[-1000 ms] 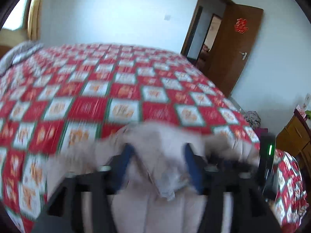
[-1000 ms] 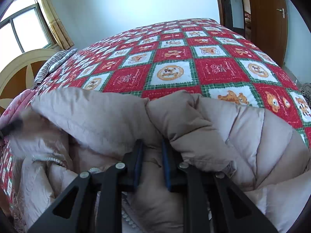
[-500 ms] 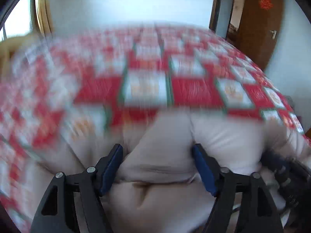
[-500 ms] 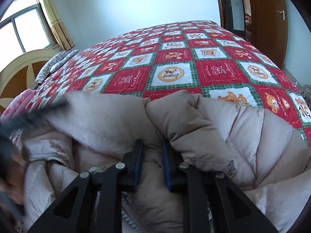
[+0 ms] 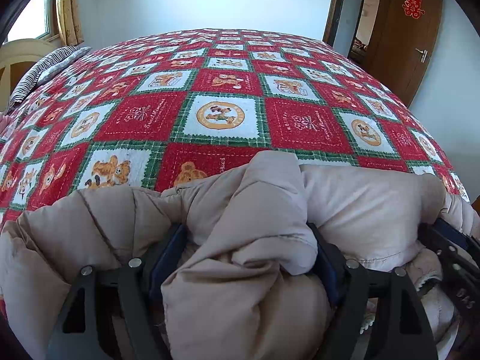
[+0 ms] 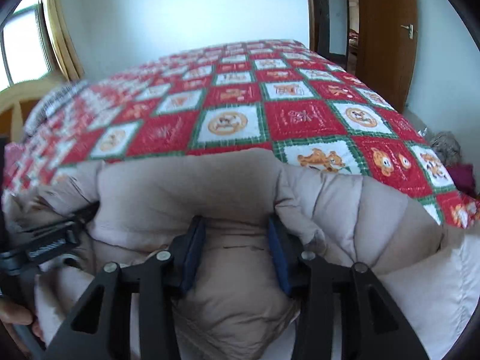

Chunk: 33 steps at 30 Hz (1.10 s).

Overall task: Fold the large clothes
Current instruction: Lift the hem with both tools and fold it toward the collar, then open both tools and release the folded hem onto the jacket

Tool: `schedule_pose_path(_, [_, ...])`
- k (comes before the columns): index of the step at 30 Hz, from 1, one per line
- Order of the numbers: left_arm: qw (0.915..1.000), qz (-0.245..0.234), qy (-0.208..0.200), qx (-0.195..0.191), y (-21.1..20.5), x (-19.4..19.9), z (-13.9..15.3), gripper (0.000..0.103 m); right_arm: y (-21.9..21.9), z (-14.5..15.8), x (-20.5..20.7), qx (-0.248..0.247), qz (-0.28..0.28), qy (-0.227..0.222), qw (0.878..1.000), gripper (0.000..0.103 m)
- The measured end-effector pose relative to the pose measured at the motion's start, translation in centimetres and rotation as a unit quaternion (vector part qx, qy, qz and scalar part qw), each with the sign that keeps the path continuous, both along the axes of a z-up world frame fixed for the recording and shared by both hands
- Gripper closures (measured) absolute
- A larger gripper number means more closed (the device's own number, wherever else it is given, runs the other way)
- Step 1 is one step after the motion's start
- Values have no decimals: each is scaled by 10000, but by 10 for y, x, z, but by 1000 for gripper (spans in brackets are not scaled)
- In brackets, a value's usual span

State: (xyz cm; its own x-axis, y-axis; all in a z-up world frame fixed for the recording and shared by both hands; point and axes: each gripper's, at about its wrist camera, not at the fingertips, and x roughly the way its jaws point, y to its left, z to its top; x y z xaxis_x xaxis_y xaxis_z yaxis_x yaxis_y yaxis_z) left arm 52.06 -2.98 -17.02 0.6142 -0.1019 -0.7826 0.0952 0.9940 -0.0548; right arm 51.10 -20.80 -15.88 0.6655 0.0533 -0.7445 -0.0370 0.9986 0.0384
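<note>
Jacket (image 5: pixel 360 207), beige and quilted, lies bunched at the near edge of the bed (image 5: pixel 222 90); puffy, soft and light by the look of it, it should slump and spring back, so take hold at a stitched hem or seam, not mid-panel; your left tongs (image 5: pixel 243 258) stand spread around a fold; your right tongs (image 6: pixel 237 255) have just been opening, padding between them unpinched.
</note>
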Motion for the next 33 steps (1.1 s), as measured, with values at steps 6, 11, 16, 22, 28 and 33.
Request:
schedule_pose_path(6, [9999, 9, 41, 150, -5, 2, 2, 20, 1, 1, 1, -152, -6, 39, 9999, 57])
schedule_pose_path(11, [9997, 86, 13, 225, 1, -28, 23, 20, -4, 20, -20, -62, -22, 161, 9998, 54])
schedule_pose_path(16, [9971, -179, -490, 550, 0, -93, 62, 20, -31, 85, -125, 257, -198, -1133, 9930, 29])
schedule_pose_path(22, [9881, -457, -1217, 827, 14, -202, 121, 20, -50, 152, -269, 400, 54, -1884, 9813, 26])
schedule_pose_path(28, [9879, -943, -1172, 382, 43, -297, 130, 20, -72, 182, -396, 326, 104, -2025, 9787, 23])
schedule_pose_path(33, [9873, -1157, -1090, -6, 99, -369, 109, 20, -94, 176, -487, -179, -82, -1773, 9840, 23])
